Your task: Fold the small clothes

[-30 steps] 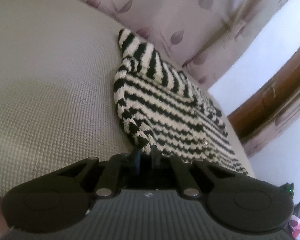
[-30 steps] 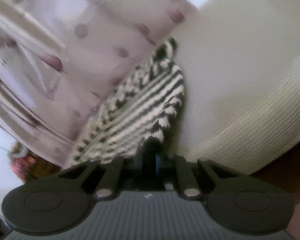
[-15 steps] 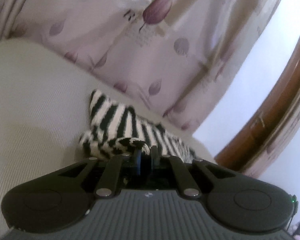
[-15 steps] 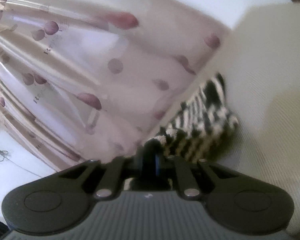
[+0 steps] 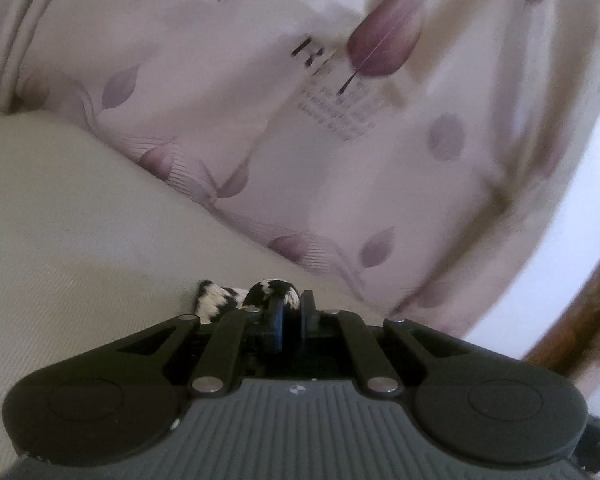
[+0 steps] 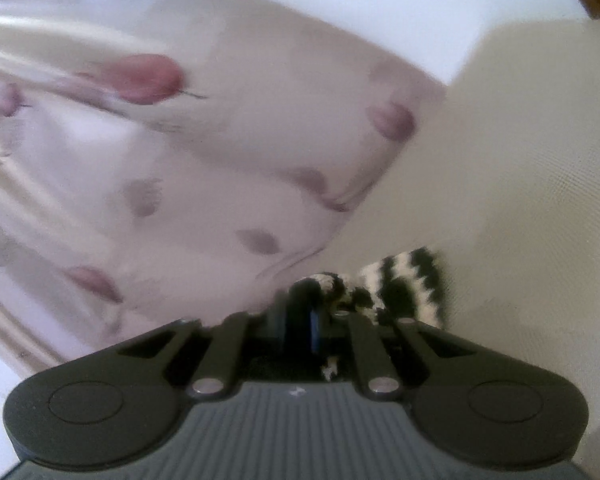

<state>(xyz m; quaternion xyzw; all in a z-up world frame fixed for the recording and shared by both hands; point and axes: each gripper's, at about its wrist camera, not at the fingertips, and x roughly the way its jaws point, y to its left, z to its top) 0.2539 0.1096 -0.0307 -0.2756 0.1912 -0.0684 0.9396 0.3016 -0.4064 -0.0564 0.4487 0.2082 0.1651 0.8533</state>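
Note:
A small black-and-white striped knit garment [image 5: 220, 298] peeks over the left gripper's body, and a fold of it bulges between the fingers. My left gripper [image 5: 292, 300] is shut on that fold. In the right wrist view the same striped knit [image 6: 404, 284] hangs bunched just right of the fingers. My right gripper [image 6: 304, 300] is shut on another edge of it. Most of the garment is hidden below both grippers. It hangs above a cream textured surface [image 5: 80, 240].
A pale curtain with purple leaf print [image 5: 300, 140] hangs close behind the cream surface [image 6: 520, 160] and fills most of both views. A white wall and a brown wooden frame [image 5: 580, 320] show at the right edge of the left wrist view.
Both grippers have risen and moved toward the curtain, carrying the garment's near edge. The striped knit, spread flat before, has dropped almost out of view. The curtain looms much larger.

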